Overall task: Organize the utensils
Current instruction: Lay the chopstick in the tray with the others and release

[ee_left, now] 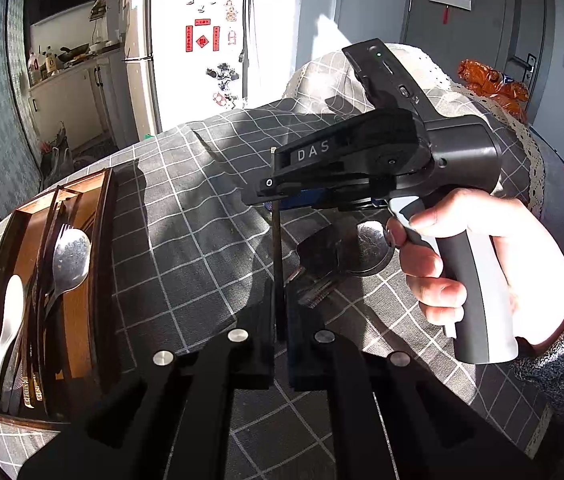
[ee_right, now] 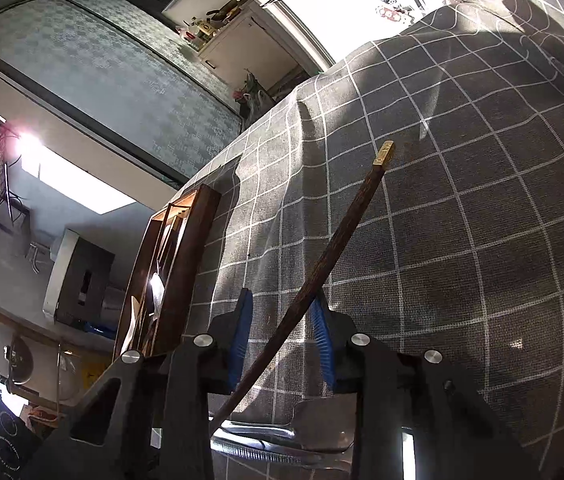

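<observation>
Left wrist view gives me the left tool (ee_left: 280,312) clamped together on a dark chopstick (ee_left: 279,248), which stands nearly upright out of its fingers. The stick's upper part runs up into the tip of the right tool (ee_left: 260,194), held by a hand (ee_left: 481,272) in a grey knitted sleeve above the counter (ee_left: 202,200) with its grey checked cloth. Under that tool lies some shiny metal ware (ee_left: 373,240) that I cannot make out well. At the left sits a wooden tray (ee_left: 108,208) holding a metal spoon (ee_left: 72,256), a white spoon (ee_left: 10,320) and more dark chopsticks.

From the right wrist, the right tool's blue pads (ee_right: 244,320) stand apart with the chopstick slanting between them, its gold-capped end (ee_right: 385,152) pointing away; it passes right by the right-hand pad, and I cannot tell whether it touches
</observation>
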`<state>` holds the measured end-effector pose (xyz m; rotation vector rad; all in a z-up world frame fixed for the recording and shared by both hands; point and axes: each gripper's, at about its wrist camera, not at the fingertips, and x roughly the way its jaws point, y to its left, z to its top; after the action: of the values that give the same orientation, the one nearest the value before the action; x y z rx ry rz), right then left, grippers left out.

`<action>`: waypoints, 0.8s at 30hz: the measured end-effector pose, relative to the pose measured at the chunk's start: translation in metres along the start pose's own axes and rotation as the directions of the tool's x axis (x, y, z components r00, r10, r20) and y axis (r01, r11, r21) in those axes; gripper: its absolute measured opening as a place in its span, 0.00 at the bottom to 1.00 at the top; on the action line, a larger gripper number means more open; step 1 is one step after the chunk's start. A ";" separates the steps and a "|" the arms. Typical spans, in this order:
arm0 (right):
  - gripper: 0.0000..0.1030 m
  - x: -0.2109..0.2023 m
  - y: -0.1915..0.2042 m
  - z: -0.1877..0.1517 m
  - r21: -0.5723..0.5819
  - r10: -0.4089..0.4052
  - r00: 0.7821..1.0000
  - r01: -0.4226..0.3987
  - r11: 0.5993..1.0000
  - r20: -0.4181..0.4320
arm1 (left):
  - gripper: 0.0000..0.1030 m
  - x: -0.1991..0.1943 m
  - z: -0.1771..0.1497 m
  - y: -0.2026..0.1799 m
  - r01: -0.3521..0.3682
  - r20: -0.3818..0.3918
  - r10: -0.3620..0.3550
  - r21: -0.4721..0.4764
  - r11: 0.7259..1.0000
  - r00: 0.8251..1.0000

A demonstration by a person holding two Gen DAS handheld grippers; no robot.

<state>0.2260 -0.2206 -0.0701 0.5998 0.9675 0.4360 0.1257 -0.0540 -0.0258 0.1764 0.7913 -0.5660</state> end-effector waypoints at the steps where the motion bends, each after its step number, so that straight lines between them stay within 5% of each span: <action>1: 0.18 0.000 0.003 -0.001 -0.005 0.002 1.000 -0.002 1.000 0.001 | 0.05 -0.003 -0.001 0.002 0.003 0.003 -0.003 -0.005 1.000 1.000; 8: 0.18 0.008 0.056 -0.003 -0.100 0.012 1.000 -0.013 0.995 -0.012 | 0.05 -0.037 -0.013 0.026 -0.030 0.050 0.032 -0.032 0.999 0.998; 16: 0.18 0.063 0.144 -0.006 -0.248 0.036 0.997 -0.051 0.967 -0.063 | 0.05 -0.071 -0.038 0.085 -0.182 0.041 0.189 -0.134 0.974 0.981; 24: 0.21 0.104 0.168 -0.008 -0.319 -0.004 0.994 -0.031 0.947 -0.106 | 0.05 -0.063 -0.049 0.118 -0.263 -0.004 0.268 -0.210 0.942 0.963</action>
<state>0.2577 -0.0298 -0.0298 0.2905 0.9678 0.6284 0.1236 0.0881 -0.0217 0.0802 0.7828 -0.2270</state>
